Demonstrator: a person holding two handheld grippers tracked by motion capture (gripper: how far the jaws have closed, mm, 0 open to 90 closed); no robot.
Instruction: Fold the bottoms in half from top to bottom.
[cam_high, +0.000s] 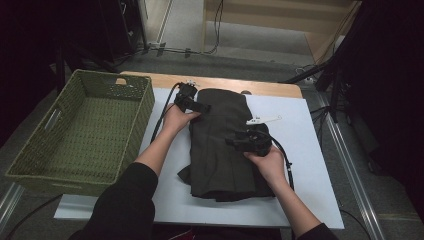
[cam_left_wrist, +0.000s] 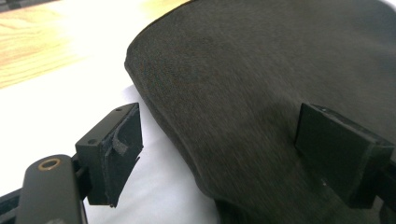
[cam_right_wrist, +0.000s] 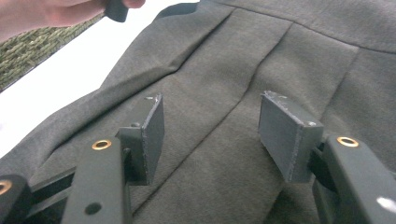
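Observation:
A dark grey-brown folded garment with pleats lies lengthwise on the white board. My left gripper is at the garment's far left edge, jaws open wide, one on each side of the cloth's rounded edge. My right gripper hovers over the middle of the garment, open, its pads just above a pleat seam with nothing between them. A hand holds each gripper.
A green woven basket stands empty at the left, right against the board. A white hanger-like piece lies on the board at the garment's right edge. Wooden table edge runs behind. Cables trail from both grippers.

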